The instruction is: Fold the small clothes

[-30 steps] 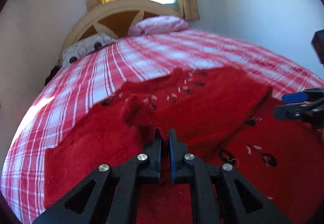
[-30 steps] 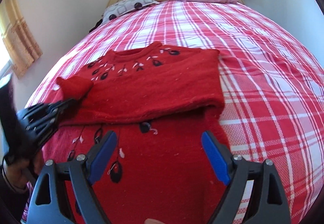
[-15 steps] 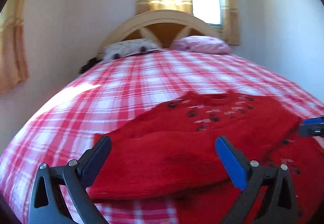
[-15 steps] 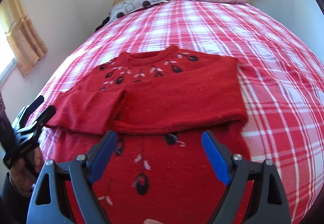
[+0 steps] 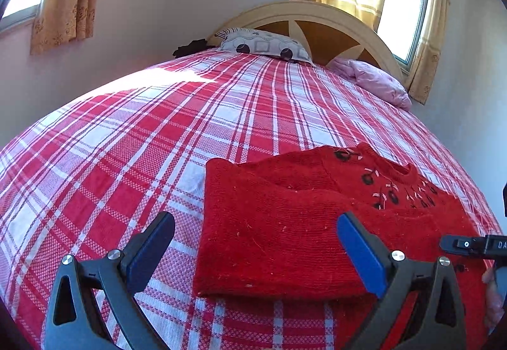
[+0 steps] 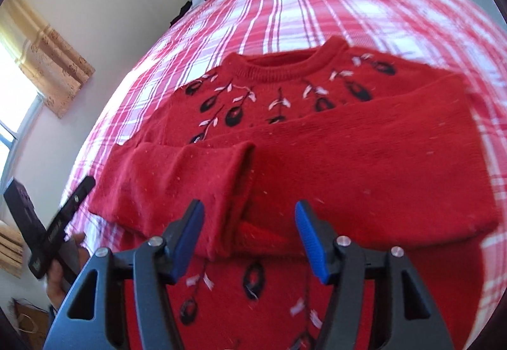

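A red knitted sweater (image 6: 348, 160) with black and white embroidery lies flat on the bed, both sleeves folded across its chest. The left folded sleeve (image 5: 269, 239) lies in front of my left gripper (image 5: 253, 251), which is open and empty just above the sweater's left edge. My right gripper (image 6: 250, 236) is open and empty, low over the cuff (image 6: 234, 191) of the left sleeve at the sweater's middle. The left gripper also shows at the left edge of the right wrist view (image 6: 57, 223).
The bed has a red and white plaid cover (image 5: 158, 134). A patterned pillow (image 5: 266, 44) and a pink pillow (image 5: 374, 80) lie by the arched wooden headboard (image 5: 317, 20). Walls and curtained windows stand close on the left and behind.
My left gripper let go of the sleeve, opened and drew back to the sweater's left edge. My right gripper moved forward and lower toward the folded sleeves.
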Demonstrator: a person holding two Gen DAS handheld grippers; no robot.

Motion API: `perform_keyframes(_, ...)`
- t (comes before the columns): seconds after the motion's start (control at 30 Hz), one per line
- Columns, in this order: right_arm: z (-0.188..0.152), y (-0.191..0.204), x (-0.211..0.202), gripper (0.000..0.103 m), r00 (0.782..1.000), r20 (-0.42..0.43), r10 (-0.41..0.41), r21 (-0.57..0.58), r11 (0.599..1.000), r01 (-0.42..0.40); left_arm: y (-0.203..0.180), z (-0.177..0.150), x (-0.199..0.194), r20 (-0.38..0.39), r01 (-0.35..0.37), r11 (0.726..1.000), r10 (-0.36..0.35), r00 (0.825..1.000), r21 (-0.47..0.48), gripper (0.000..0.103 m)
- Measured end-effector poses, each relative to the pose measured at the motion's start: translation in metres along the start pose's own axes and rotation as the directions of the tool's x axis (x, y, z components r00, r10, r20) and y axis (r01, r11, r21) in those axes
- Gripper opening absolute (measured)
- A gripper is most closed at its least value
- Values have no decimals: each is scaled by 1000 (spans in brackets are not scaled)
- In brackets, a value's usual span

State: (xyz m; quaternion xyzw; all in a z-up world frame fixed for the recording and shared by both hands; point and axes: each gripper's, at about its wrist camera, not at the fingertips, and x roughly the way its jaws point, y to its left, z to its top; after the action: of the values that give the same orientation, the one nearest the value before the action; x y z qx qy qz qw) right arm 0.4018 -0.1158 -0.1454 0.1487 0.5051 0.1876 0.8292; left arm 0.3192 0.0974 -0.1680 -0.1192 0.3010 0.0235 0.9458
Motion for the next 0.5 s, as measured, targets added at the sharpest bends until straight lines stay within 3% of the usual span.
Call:
perform_keyframes(0.1,1,7,10,64,1000,-16,8,-9,1000,-8,-1,-1,3,-15,1,1000,-1,1000,15,102)
perform_keyframes(0.13,2,8,11,58,1000,-16,4,-15,1000,-4,-1,-2,4,-17,9,1000,-9,1000,16,102)
perform_keyframes(0.17,2,12,14,43,1000,-24,-2,-29,1000,1,-1,-2,4,-20,18,1000,-18,1000,16,102)
perform_keyframes(0.3,2,23,17,17,999,-45,-7,-69,998,4,2,-2,4,-23,35,999,-35,999,2,102)
perform_keyframes(0.5,9,35,-10,12,997,42,-67,-144,987,72,5,-1,0,-4,56,998,-56,998,-14,102)
